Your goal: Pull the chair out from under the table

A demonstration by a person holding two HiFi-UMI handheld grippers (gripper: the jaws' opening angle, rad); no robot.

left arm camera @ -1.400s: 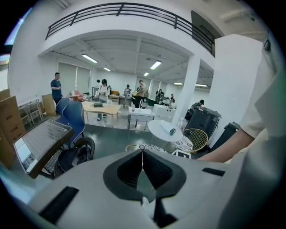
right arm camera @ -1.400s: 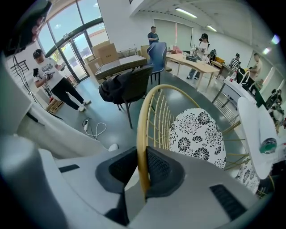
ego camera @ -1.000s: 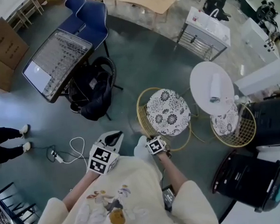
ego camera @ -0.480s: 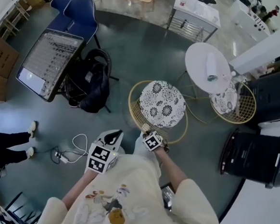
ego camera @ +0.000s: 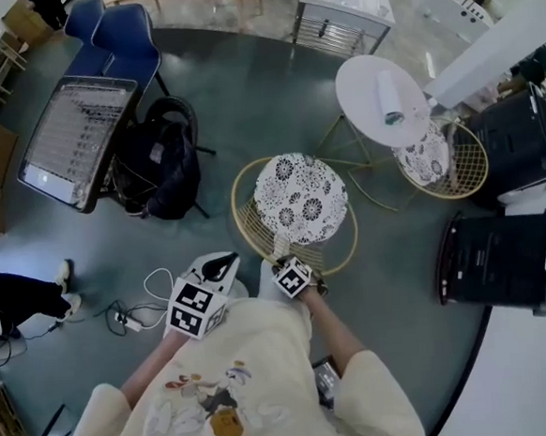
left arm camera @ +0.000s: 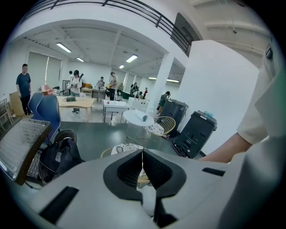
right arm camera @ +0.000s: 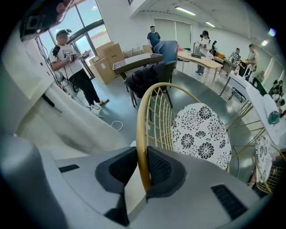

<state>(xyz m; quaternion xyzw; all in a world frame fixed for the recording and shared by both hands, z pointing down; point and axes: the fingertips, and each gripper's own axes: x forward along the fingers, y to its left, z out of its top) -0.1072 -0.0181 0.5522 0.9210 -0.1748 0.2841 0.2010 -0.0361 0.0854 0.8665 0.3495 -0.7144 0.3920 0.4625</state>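
The right gripper (right arm camera: 143, 170) pinches the chair (ego camera: 301, 199) by its thin gold wire rim (right arm camera: 141, 129) (ribbed black pads (right arm camera: 159, 167) on either side). Its round floral seat (right arm camera: 201, 134) stands apart from the round white table (ego camera: 363, 111). The left gripper (left arm camera: 142, 163) has its jaws pressed together, empty.

Cream T-shirt (ego camera: 257, 373), short loose sleeves (ego camera: 386, 396), cartoon print (ego camera: 217, 405) on the front in brown, orange & grey. L gripper (left arm camera: 142, 166) & R gripper (right arm camera: 144, 172): pale grey plastic shells, smooth & rounded, w/ black ribbed pads (left arm camera: 157, 170) set in a dark recess. Each carries a cube (ego camera: 197, 309) w/ blk-and-wht square markers.
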